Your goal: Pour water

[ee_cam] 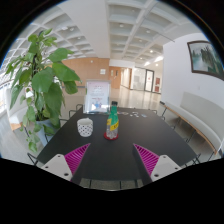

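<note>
The gripper (111,160) hangs wide open and empty over the dark worktop (115,152); beyond it, a white cup (85,127) stands just beside the colourful bottle (113,121).

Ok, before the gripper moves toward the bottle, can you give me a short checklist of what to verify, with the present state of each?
1. Gripper fingers open: ok, the two pads stand wide apart with nothing between them.
2. Bottle upright on the table: ok, it stands beyond the fingers.
3. Cup upright and apart from the bottle: ok, it stands beside it with a gap.
4. Path from fingers to bottle free: ok, only bare table top lies between.
5. Bottle cap off: cannot tell.
6. Water in the bottle: cannot tell.
</note>
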Available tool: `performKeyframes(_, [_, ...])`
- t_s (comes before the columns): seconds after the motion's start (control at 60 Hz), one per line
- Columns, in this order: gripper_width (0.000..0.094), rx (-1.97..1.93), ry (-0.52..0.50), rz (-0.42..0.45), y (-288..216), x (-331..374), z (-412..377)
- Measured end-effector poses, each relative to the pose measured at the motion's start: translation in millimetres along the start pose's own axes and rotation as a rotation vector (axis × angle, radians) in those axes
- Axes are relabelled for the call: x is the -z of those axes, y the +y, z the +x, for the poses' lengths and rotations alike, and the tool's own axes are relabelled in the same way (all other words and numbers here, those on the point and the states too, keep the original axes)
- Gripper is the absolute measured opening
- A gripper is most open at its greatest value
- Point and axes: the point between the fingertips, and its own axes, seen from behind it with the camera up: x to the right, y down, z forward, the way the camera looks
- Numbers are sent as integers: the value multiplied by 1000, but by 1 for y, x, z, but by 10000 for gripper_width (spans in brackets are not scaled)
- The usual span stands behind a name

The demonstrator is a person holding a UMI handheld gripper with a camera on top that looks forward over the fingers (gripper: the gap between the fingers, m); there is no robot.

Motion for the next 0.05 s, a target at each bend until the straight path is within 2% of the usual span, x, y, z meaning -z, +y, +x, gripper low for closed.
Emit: performKeyframes(0.05, [852,-7,1,-6,1,2,1])
